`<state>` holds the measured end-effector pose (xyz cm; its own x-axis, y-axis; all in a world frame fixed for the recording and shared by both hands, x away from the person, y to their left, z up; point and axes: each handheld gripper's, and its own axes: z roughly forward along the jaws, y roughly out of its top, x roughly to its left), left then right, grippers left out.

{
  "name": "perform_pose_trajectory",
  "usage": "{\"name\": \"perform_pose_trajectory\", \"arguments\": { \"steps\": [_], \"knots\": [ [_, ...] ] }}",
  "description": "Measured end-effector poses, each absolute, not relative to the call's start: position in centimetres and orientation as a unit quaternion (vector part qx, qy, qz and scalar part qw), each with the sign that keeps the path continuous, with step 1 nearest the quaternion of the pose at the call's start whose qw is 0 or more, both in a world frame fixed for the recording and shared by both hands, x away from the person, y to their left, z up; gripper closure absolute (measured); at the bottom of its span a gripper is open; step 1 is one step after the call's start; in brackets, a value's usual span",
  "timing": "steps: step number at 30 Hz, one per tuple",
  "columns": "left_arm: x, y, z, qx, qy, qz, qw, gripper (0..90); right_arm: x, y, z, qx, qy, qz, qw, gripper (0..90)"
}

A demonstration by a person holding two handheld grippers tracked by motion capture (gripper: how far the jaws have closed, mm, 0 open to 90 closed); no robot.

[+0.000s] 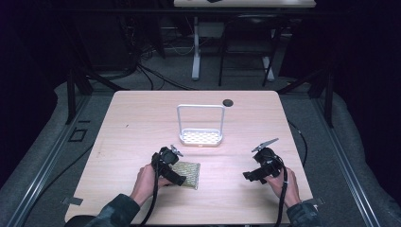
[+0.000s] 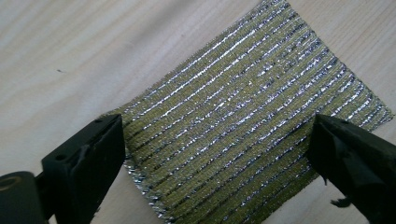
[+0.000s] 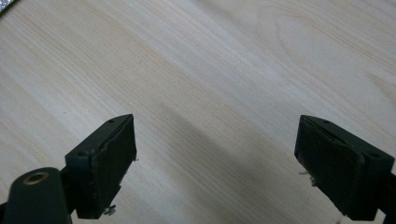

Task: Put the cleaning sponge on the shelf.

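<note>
A pale wooden table (image 1: 142,123) fills the middle of the high view, with dark floor and cables around it and a second desk's legs beyond its far edge. Near the table's centre stands a white rack (image 1: 201,126): a perforated tray with a tall hoop handle rising upright from its ends. A small dark disc (image 1: 228,102) lies on the wood near the far edge, behind and to the right of the rack. At the near side the person's left hand (image 1: 145,181) holds the left gripper (image 1: 177,178), which hangs over the near left part of a cloth (image 1: 187,173), a flat rectangle of olive and silver stripes lying on the table in front of the rack and apart from it. In the left gripper view the cloth (image 2: 243,135) lies between the two black jaws, which stand wide apart with nothing clamped. The right hand (image 1: 285,185) holds the right gripper (image 1: 249,175) well to the right of the cloth, over bare wood; in the right gripper view its jaws are likewise spread wide, gripping nothing.
</note>
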<state>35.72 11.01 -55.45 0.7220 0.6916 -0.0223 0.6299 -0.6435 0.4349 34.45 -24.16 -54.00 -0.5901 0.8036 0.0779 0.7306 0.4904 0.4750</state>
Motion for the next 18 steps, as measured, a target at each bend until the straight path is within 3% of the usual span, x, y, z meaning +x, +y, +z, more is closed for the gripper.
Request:
{"name": "perform_pose_trajectory", "arguments": {
  "steps": [18],
  "knots": [
    [35.63, 11.53, -55.48, 0.898, 0.373, 0.067, 0.222, 22.1, 34.27, -23.80, -54.02, 0.440, 0.864, 0.234, 0.075, 12.3]
  ]
}}
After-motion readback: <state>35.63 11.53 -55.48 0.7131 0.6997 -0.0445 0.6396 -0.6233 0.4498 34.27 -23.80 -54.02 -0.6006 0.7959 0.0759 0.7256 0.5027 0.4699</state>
